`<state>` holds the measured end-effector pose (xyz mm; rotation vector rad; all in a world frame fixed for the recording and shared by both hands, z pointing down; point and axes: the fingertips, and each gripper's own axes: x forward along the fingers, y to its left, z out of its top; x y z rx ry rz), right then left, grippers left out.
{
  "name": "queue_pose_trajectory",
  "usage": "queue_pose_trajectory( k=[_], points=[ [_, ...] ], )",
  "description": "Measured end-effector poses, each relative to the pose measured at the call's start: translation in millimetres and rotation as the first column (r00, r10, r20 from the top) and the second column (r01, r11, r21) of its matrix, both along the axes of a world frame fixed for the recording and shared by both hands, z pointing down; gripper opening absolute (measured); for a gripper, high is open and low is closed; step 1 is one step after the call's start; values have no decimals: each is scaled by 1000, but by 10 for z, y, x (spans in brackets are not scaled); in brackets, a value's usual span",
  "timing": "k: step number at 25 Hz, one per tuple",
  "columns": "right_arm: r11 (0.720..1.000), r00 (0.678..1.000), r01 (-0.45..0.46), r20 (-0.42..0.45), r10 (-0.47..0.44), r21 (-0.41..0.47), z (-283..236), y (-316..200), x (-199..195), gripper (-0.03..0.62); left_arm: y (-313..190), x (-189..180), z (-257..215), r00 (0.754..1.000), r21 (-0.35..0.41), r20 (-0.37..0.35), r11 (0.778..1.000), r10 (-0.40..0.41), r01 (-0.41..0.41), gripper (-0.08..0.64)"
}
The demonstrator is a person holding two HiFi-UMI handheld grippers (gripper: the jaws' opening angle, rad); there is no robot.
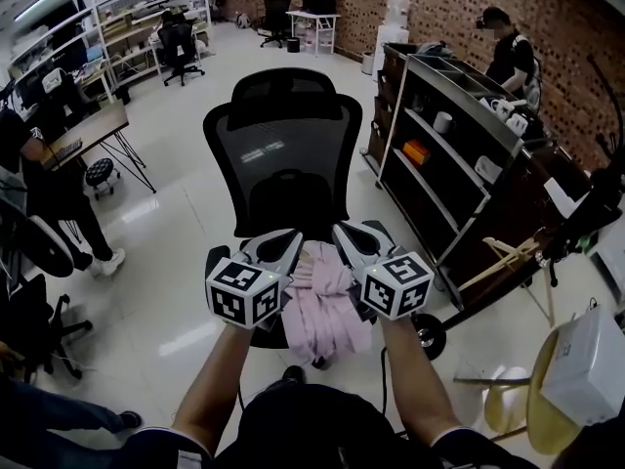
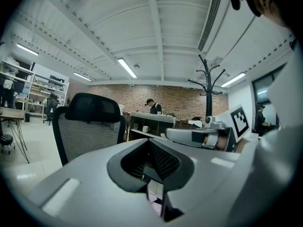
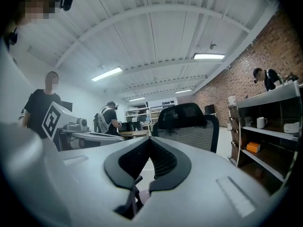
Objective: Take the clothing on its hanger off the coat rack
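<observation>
Pink clothing [image 1: 327,306] lies bunched over the seat of a black mesh office chair [image 1: 283,154], right in front of me; no hanger shows in the head view. My left gripper [image 1: 281,246] and right gripper [image 1: 350,238] hover side by side just above the garment's top edge, both with jaws together. Below the shut left jaws, a sliver of pink clothing [image 2: 155,206] shows. A thin dark strip [image 3: 131,197] and a bit of pink show under the shut right jaws; I cannot tell if it is pinched. The black coat rack [image 2: 207,86] stands off to the right, bare.
A dark open shelf unit [image 1: 439,154] runs along the right of the chair. A white box [image 1: 586,360] sits on a round yellow table [image 1: 547,404] at lower right. People stand at the left [image 1: 39,193] and at the far counter [image 1: 508,47].
</observation>
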<state>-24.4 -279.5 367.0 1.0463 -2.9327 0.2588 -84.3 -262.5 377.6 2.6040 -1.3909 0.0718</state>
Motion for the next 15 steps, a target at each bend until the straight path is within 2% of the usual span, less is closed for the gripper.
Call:
queue_pose_trajectory(
  k=[15],
  points=[
    [1000,1000,-7,-1,7,12,-55,37,-11,1,70,63,22,1000,-7,-5,1000,23,-23,11]
  ],
)
